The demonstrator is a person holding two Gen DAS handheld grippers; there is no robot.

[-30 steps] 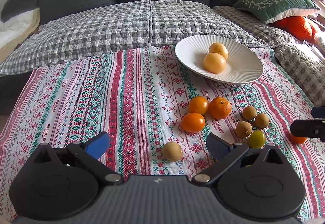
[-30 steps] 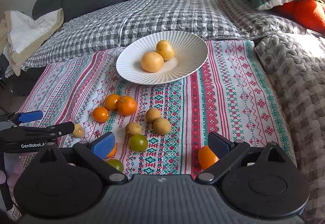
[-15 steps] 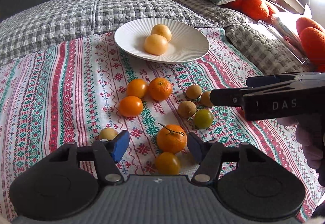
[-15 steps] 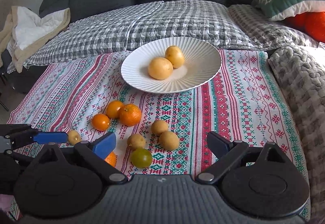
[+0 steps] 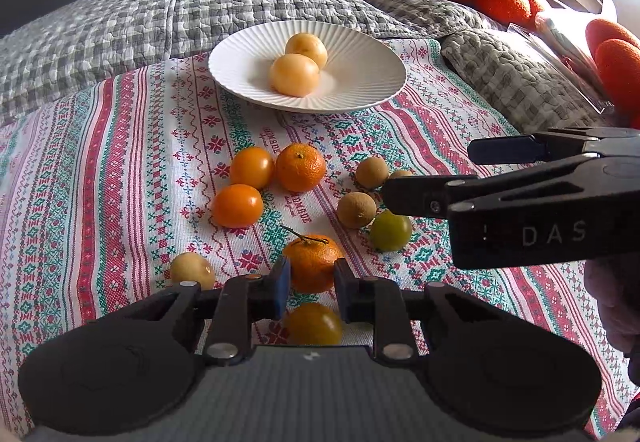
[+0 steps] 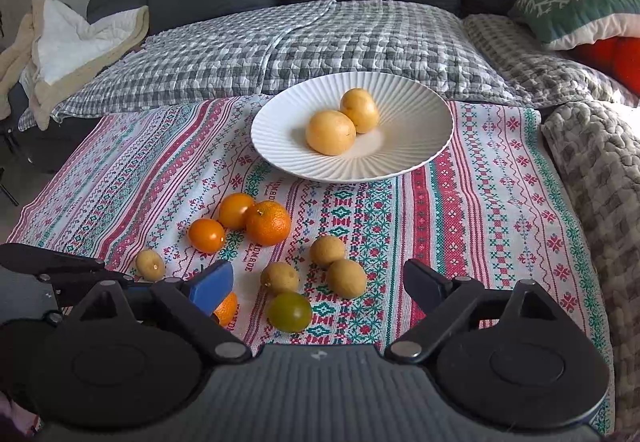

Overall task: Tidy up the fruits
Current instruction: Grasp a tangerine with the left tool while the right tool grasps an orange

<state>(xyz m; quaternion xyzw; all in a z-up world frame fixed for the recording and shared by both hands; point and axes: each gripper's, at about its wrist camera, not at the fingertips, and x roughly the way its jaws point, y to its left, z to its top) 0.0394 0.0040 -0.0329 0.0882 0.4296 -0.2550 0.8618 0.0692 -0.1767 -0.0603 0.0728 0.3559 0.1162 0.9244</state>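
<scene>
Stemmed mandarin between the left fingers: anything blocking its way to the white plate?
On the cloth, yes: the orange fruit cluster lies between the stemmed mandarin and the white plate. Lifted over them, nothing visible blocks it.

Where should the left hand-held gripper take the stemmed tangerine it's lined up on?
Across the round middle of the stemmed tangerine, coming straight in from the near side. The left hand-held gripper already brackets it; the twig sits on top, so stay below it.

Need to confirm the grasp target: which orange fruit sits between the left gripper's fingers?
The stemmed mandarin, the only one with a twig, between the left gripper fingers.
</scene>
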